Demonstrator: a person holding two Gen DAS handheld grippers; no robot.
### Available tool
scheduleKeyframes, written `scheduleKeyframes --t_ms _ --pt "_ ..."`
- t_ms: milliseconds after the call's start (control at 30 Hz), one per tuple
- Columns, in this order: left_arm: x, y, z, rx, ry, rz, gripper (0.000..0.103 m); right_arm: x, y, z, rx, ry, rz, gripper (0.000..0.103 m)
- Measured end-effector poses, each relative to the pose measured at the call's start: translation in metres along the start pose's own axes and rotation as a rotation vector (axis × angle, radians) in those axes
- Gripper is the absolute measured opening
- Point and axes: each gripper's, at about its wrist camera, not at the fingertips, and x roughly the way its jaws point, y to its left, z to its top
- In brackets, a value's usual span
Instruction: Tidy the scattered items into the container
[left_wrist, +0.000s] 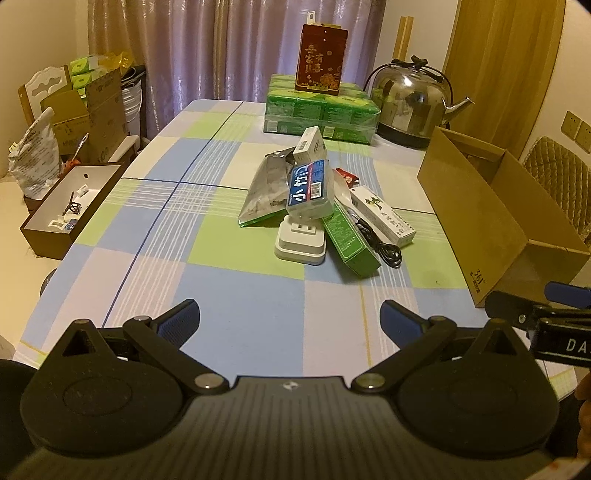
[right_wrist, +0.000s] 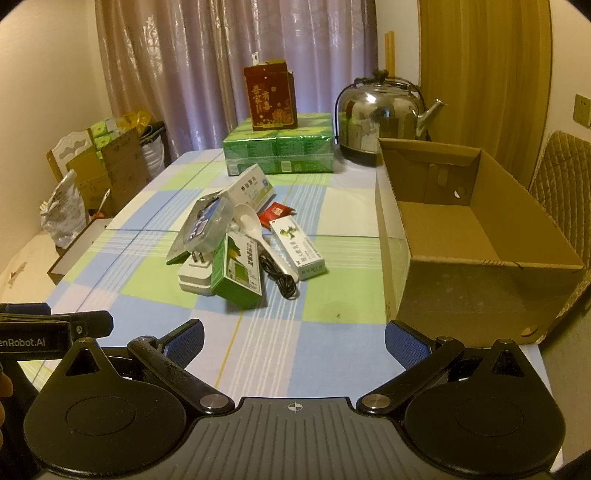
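While both tools wait low in the frame: nothing has been picked up yet, and the first grasp has to be chosen.
Left gripper (left_wrist: 290, 319): fingers spread wide and empty, above bare tablecloth (left_wrist: 221, 288) at lower centre.
Right gripper (right_wrist: 293, 339): equally wide apart, holding nothing, at lower centre of its own view.
Pile: mid-frame, items lean on each other; the clear case (left_wrist: 309, 186) rests tilted on the white plug adapter (left_wrist: 300, 242), beside the green box (left_wrist: 351, 240).
Cardboard box (right_wrist: 498, 295): right of frame, open-topped and seemingly empty.
Good practice: probably take the free outer pieces first, such as the white carton (right_wrist: 297, 251), so the stack does not topple.
Watch: the black cable (right_wrist: 280, 277) may snag neighbours.
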Motion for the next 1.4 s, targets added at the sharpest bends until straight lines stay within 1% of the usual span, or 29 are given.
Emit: scheduleKeyframes --t_ms 833,900,1400 --pt "0.0017 0.0049 -0.0003 -0.032 0.002 0.020 0.102 0.0033 0.0020 -0.0026 0.005 0.018 0.022 0.101" --pt "0.0019 0.0053 -0.0006 -0.065 0.000 0.050 0.102 0.0033 0.0024 -0.0034 0.006 0.020 0.026 0.101" --pt "0.0021 0.0049 -0.0008 -0.076 0.004 0.047 0.102 0.0075 0.0043 -0.0043 0.007 0.033 0.039 0.101"
